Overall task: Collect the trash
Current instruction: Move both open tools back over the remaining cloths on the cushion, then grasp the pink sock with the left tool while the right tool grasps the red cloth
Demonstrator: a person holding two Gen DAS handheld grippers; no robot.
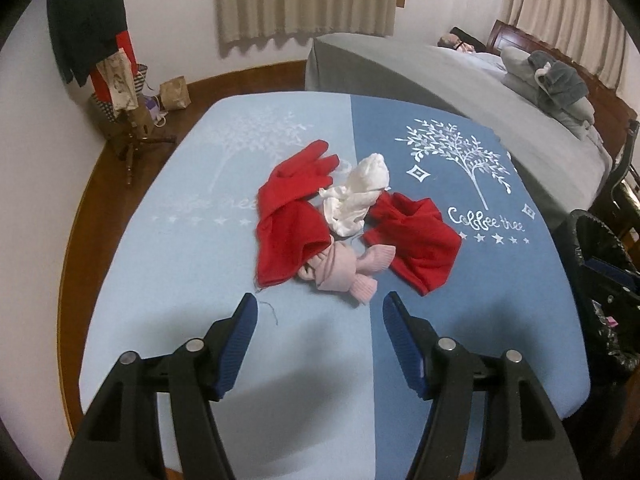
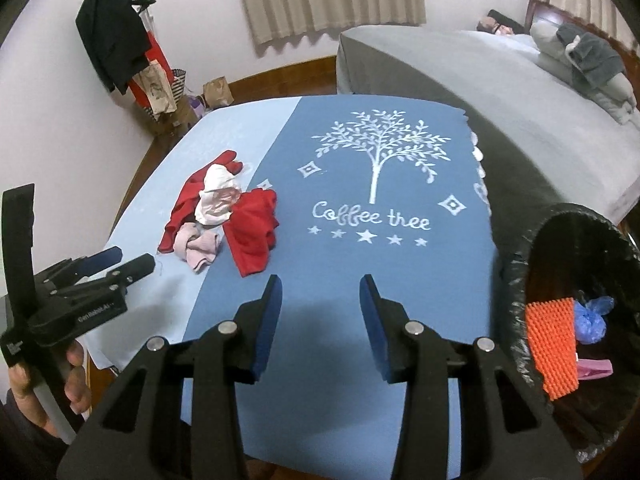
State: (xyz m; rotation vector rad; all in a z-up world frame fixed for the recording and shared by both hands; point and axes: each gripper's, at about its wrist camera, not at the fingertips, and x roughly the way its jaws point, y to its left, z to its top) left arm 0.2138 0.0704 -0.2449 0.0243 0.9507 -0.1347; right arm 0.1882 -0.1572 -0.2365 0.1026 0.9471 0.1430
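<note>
Nearest, two black grippers with blue-padded fingers: left gripper point(image 1: 318, 306) apart and empty, right gripper point(image 2: 320, 286) likewise apart, nothing between. Beyond, on the two-tone blue tablecloth of the table point(image 2: 400, 280), one heap: two red fabric gloves point(image 1: 288, 216), one crumpled white tissue wad point(image 1: 358, 196), one pale pink knitted sock bundle point(image 1: 344, 270), all touching. At right, beside the table, one black-lined trash bin point(image 2: 520, 280) holding an orange ribbed piece, blue and pink scraps.
</note>
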